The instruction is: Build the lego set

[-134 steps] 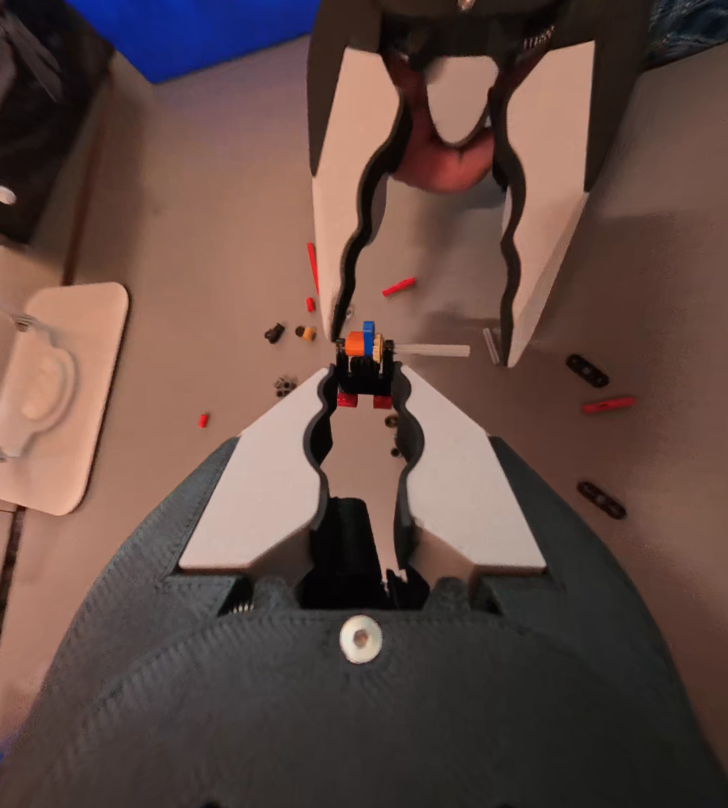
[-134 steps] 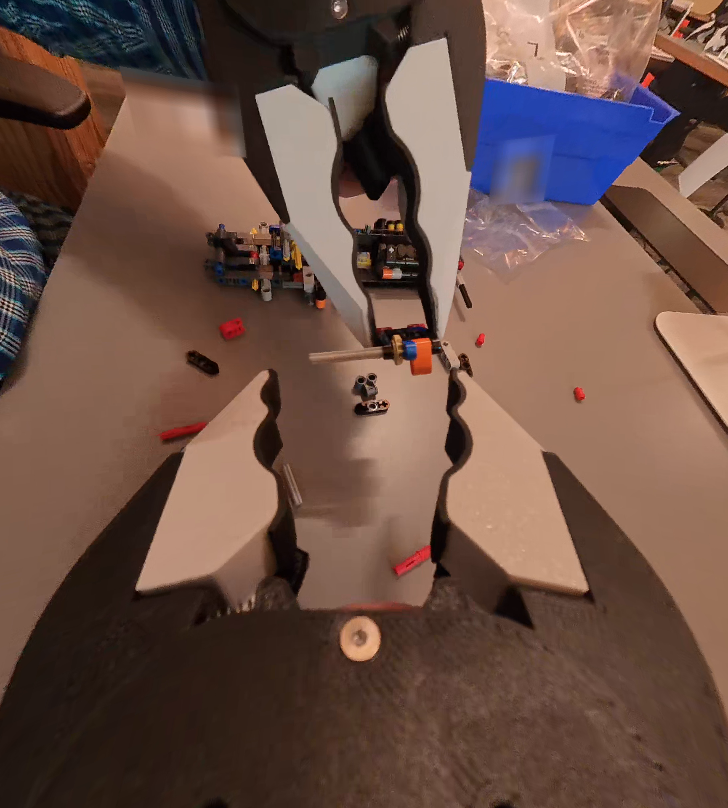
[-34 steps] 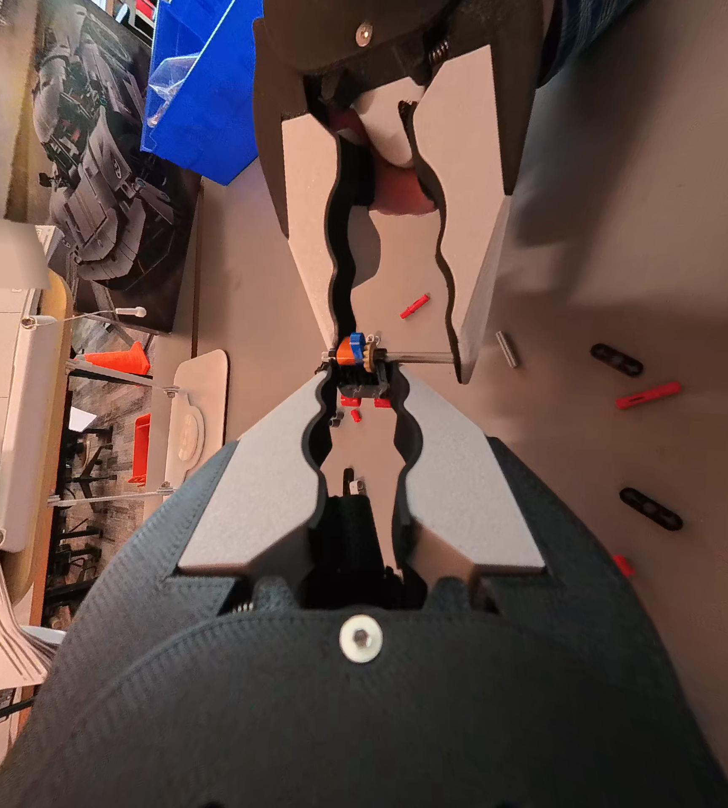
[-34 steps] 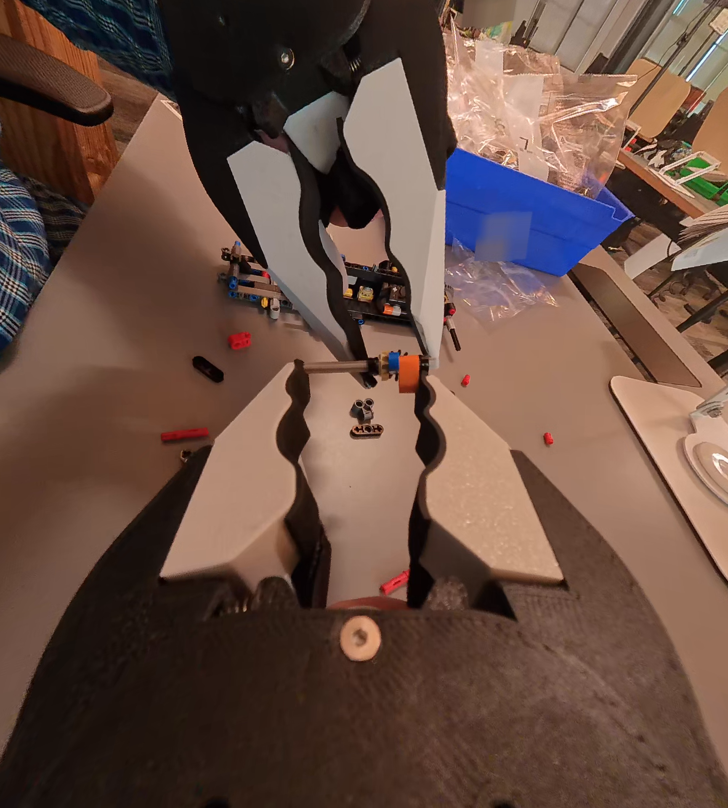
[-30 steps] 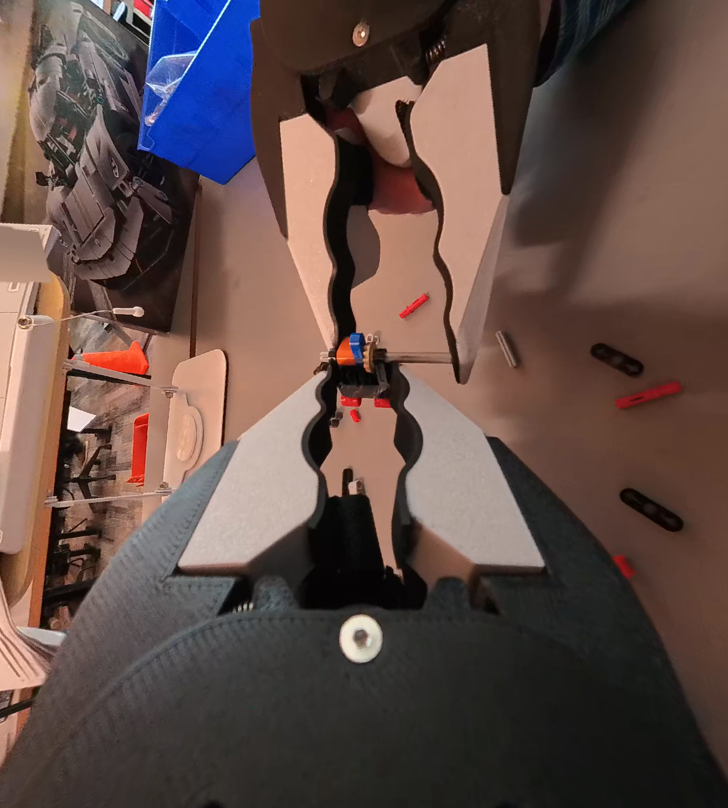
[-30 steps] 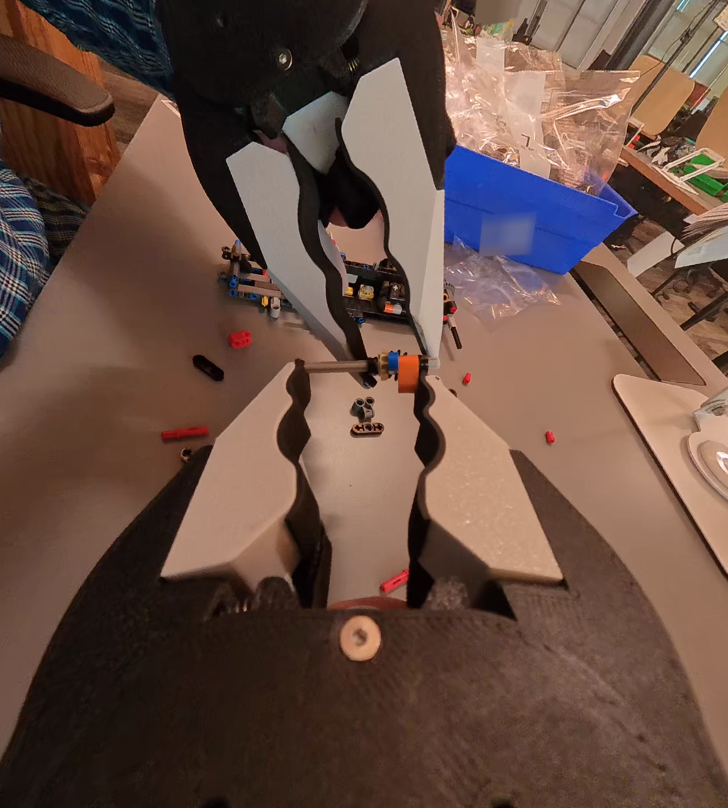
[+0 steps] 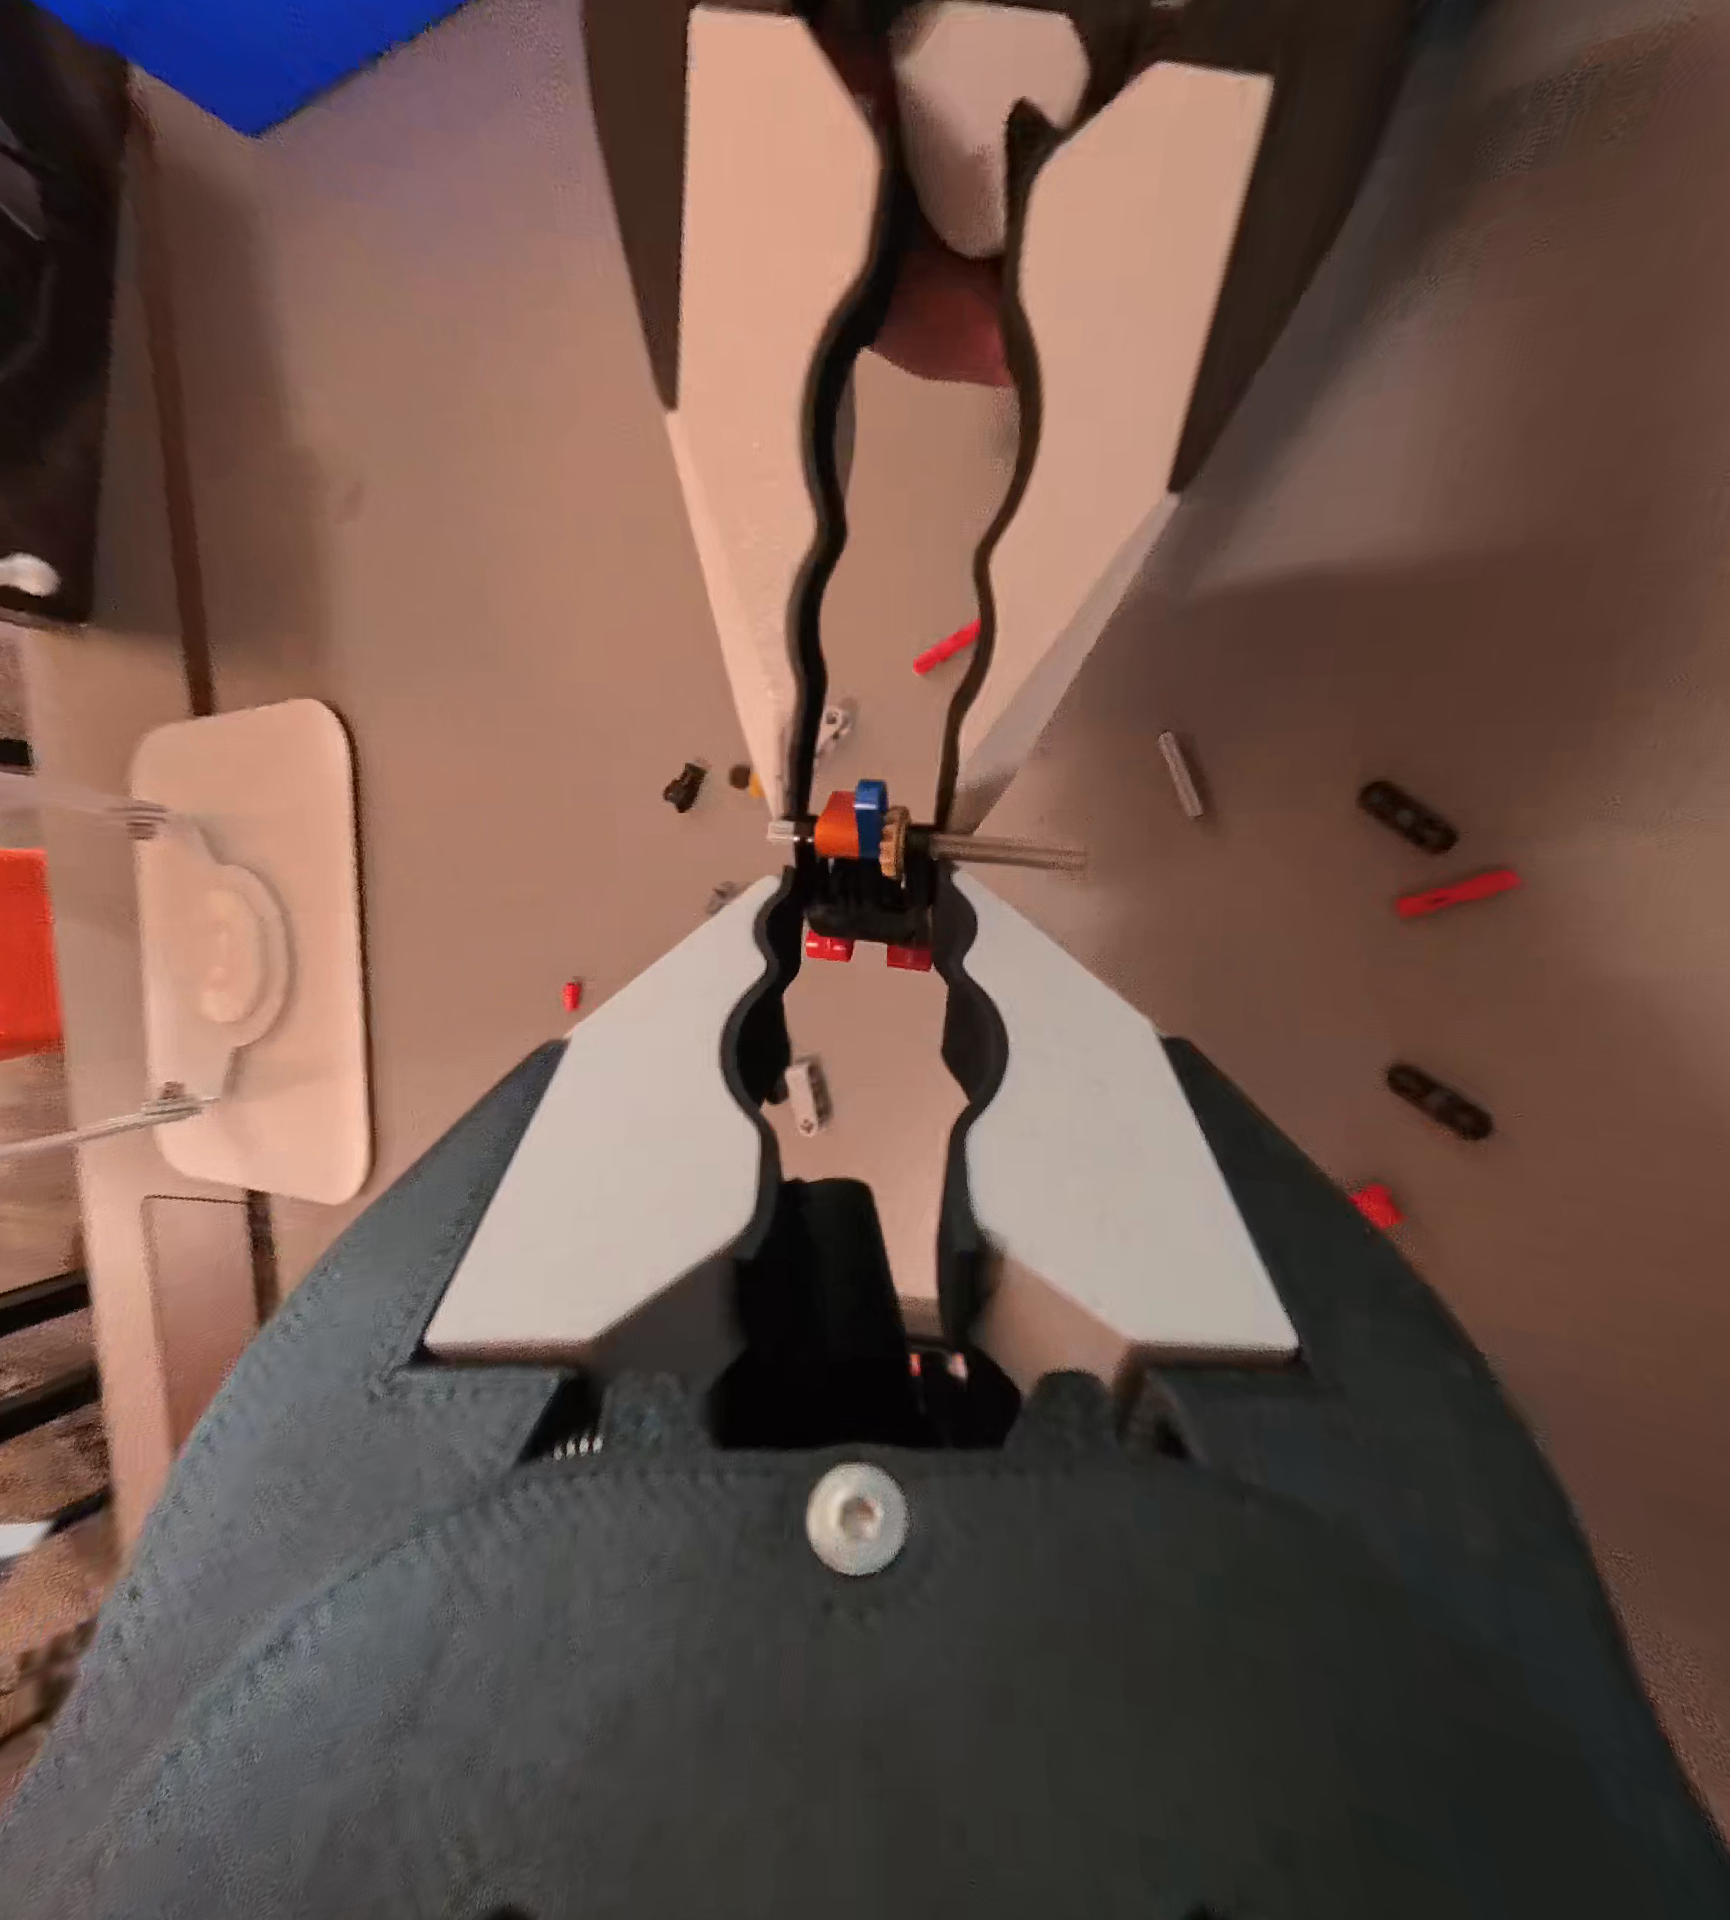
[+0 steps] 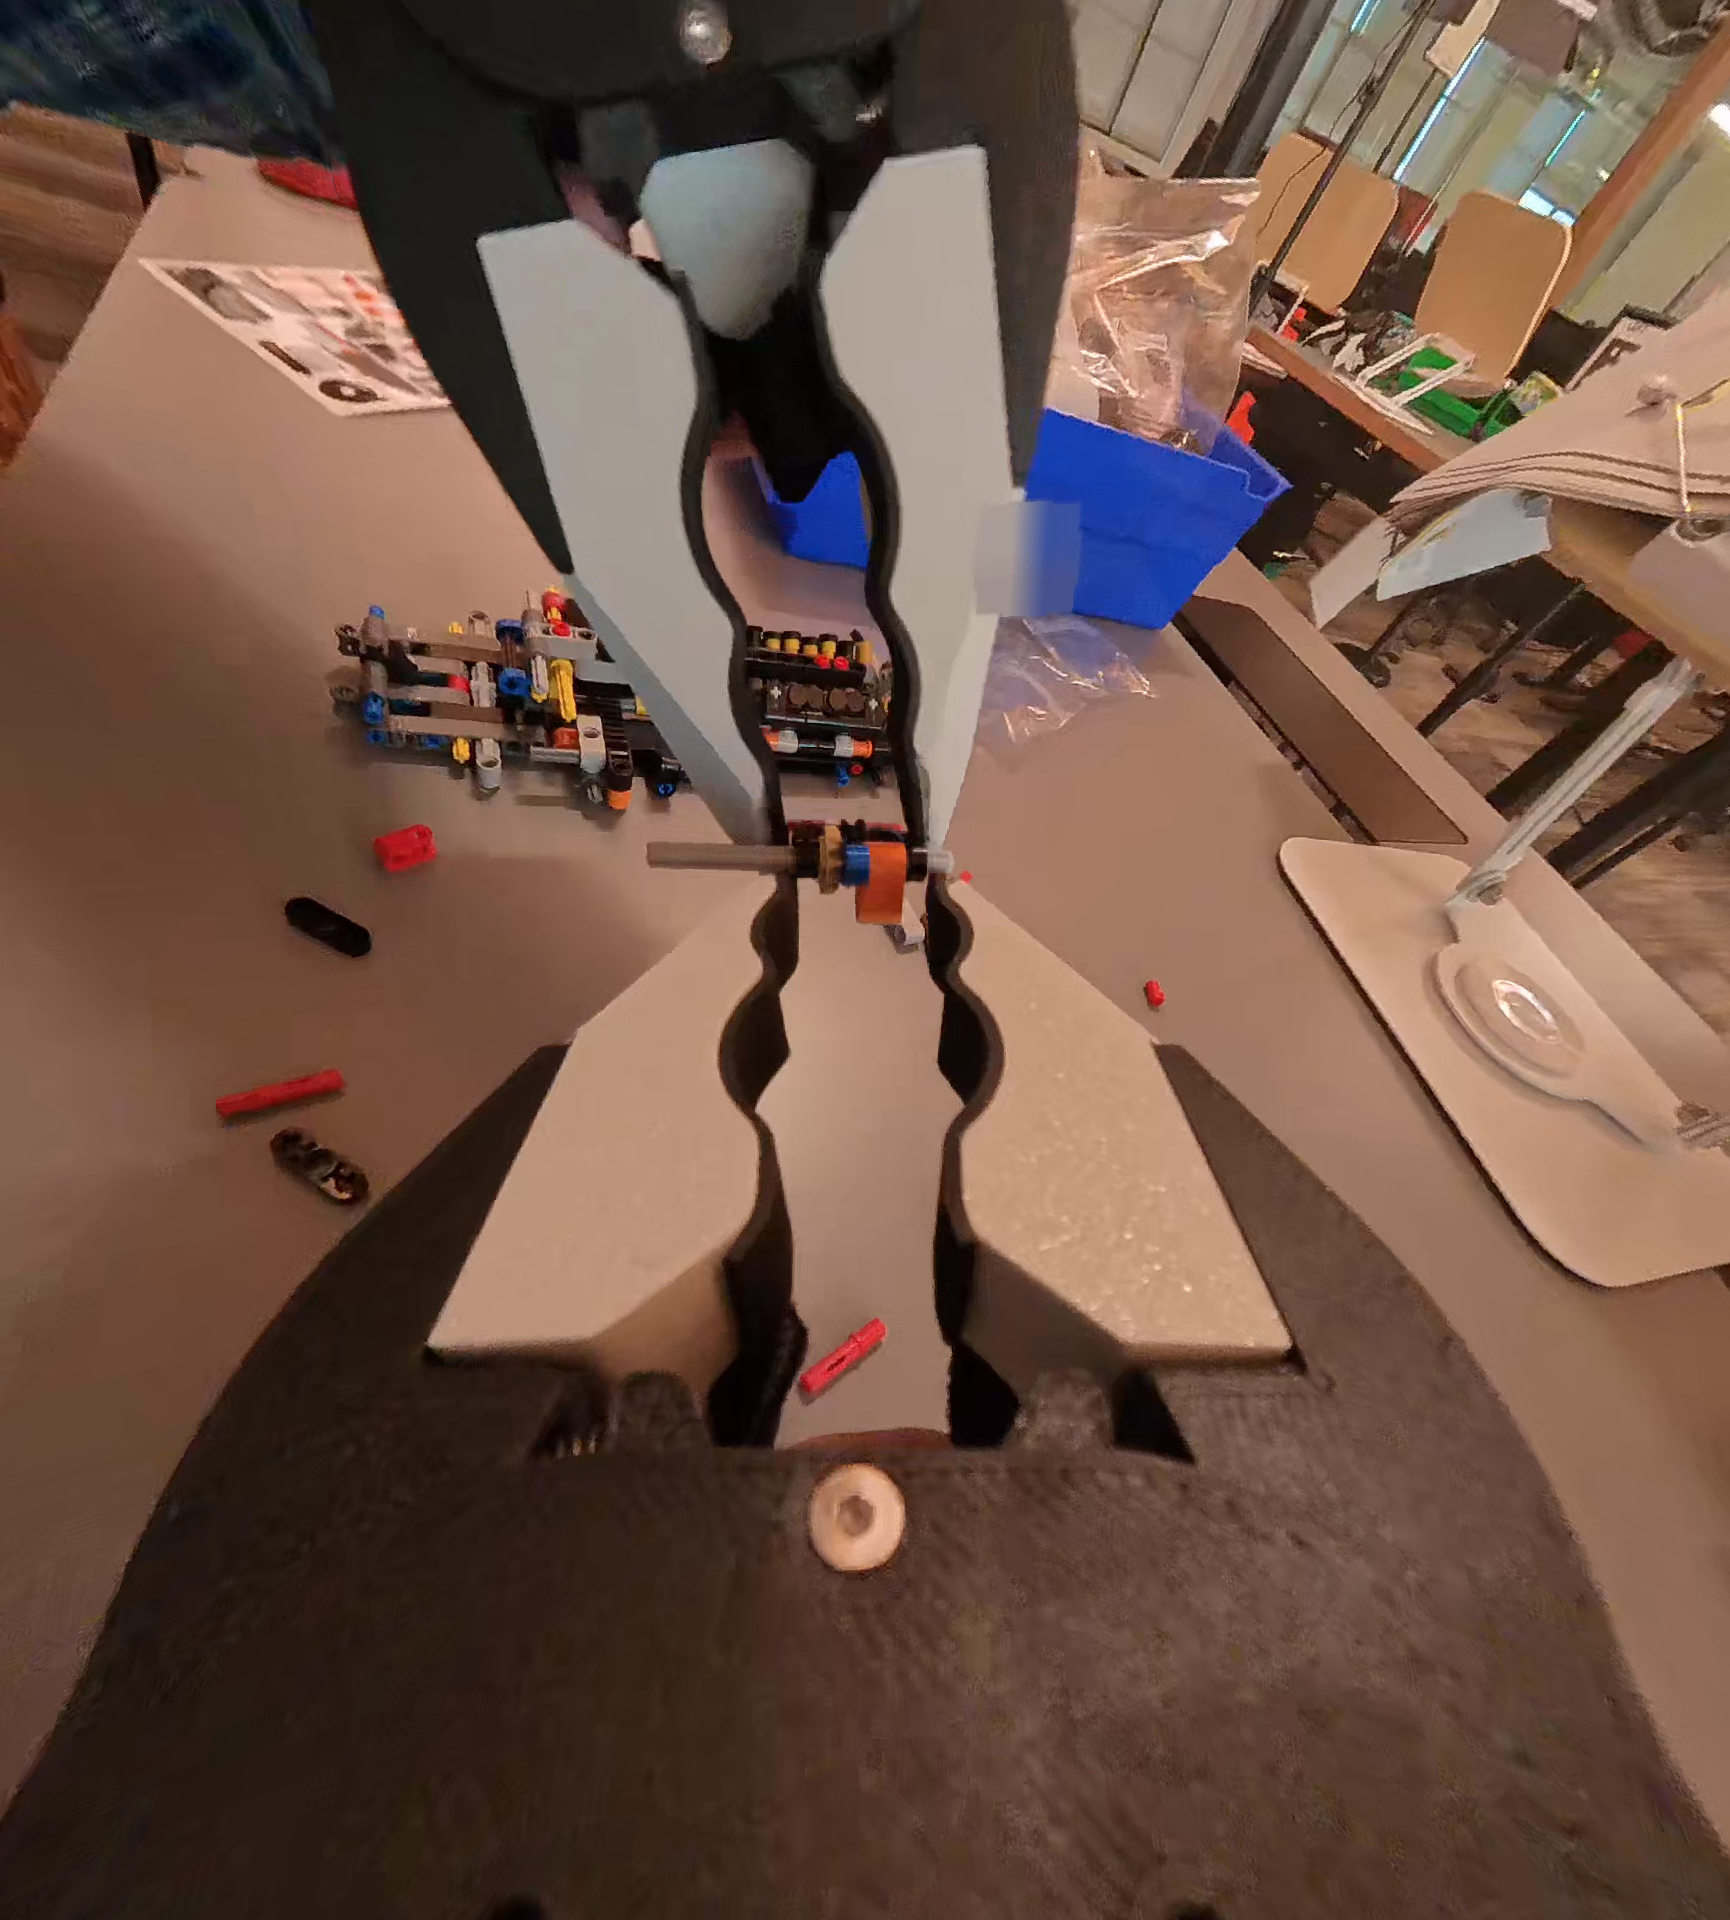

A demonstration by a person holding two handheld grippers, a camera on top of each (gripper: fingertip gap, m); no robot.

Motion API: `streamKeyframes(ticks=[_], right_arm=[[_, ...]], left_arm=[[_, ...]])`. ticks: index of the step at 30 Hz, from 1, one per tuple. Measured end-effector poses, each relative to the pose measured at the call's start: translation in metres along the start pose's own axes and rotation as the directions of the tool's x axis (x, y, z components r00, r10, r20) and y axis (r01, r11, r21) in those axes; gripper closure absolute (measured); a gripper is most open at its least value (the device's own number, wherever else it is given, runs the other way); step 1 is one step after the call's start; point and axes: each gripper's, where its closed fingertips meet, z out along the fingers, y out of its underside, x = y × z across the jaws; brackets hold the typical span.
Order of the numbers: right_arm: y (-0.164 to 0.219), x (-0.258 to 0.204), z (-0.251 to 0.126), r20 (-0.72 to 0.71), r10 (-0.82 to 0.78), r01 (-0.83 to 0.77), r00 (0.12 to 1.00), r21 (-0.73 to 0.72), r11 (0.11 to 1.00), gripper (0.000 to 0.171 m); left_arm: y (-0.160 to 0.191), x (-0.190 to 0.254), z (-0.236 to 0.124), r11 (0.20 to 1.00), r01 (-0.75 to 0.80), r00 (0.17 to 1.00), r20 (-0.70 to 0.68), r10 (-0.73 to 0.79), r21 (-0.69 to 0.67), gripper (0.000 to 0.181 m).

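Observation:
A small assembly (image 7: 840,831) hangs above the table: a black frame (image 7: 861,916) with red pins, carrying orange, blue and tan parts on a grey axle (image 7: 1017,854). My left gripper (image 7: 866,904) is shut on the black frame from below. My right gripper (image 7: 869,821) comes in from the top of the left wrist view, and its tips close in on both sides of the orange-to-tan stack. In the right wrist view my right gripper (image 8: 859,899) meets the assembly (image 8: 882,878) from below and the left gripper (image 8: 845,831) from above. The axle's long end (image 8: 705,855) sticks out past the fingers.
A larger part-built model (image 8: 528,696) lies behind the grippers, with a blue bin (image 8: 1141,520), plastic bags (image 8: 1141,291) and a printed sheet (image 8: 310,332) beyond. A white stand base (image 8: 1526,1070) sits at the right. Loose red pins (image 8: 279,1093) and black links (image 8: 326,925) lie scattered.
My right gripper has narrowed: it spanned the axle's long end a second ago, and now that end sticks out past its finger. Both views have turned. The left grip is unchanged.

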Motion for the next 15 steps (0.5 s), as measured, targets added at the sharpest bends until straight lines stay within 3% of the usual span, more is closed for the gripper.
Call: streamKeyframes(ticks=[1,6,15], right_arm=[[0.001,0.0,0.0,-0.006,-0.003,0.003,1.0,-0.005,1.0,0.151],[-0.002,0.006,-0.005,0.0,0.06,-0.06,0.998,0.03,0.998,0.156],[-0.02,0.021,-0.021,0.102,0.301,-0.316,0.948,0.197,0.928,0.16]], left_arm=[[0.001,-0.001,0.0,1.0,0.017,1.0,-0.012,-0.017,0.003,0.157],[-0.006,-0.003,-0.001,0.994,0.089,0.995,-0.059,-0.085,0.056,0.157],[-0.027,-0.02,-0.016,0.952,0.175,0.983,0.001,-0.181,0.25,0.156]])
